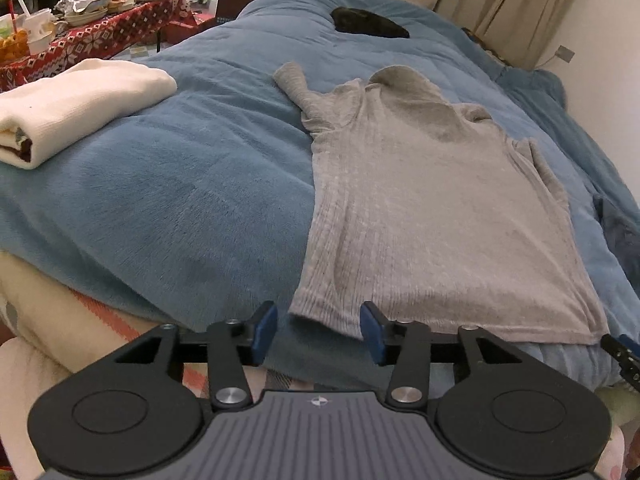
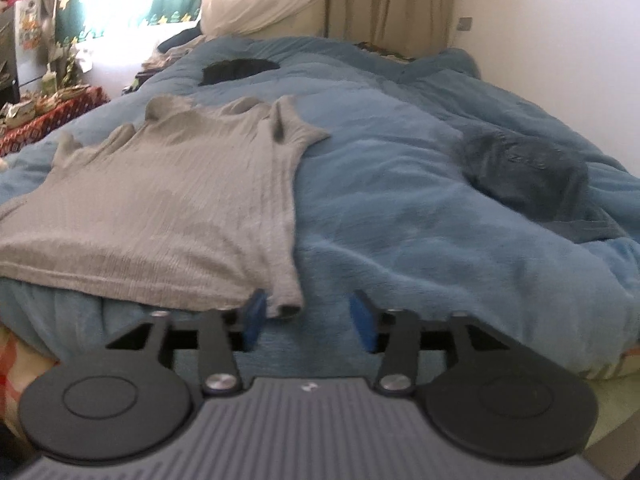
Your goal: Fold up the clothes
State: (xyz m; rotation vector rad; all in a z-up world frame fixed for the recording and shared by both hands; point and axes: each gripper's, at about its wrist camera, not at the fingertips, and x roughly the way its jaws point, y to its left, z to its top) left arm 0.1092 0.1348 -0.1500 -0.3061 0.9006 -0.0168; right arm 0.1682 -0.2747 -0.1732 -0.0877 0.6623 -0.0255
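A grey ribbed knit top (image 1: 432, 208) lies flat on the blue blanket (image 1: 180, 184), its hem toward me and its neck and sleeves at the far end. My left gripper (image 1: 318, 330) stands open at the hem's near left corner, with that corner just ahead of the blue pads and nothing between them. In the right wrist view the same grey top (image 2: 160, 208) fills the left side. My right gripper (image 2: 308, 320) is open at the hem's near right corner, which hangs beside its left pad (image 2: 254, 318). The right gripper's tip (image 1: 622, 350) shows at the left wrist view's right edge.
A folded cream garment (image 1: 76, 108) rests on the blanket at the left. A black item (image 1: 368, 22) lies far up the bed, a dark blue-grey folded garment (image 2: 528, 172) at the right. A cluttered table with a red cloth (image 1: 92, 32) stands beyond the bed's left side. Curtains (image 2: 384, 0) hang behind.
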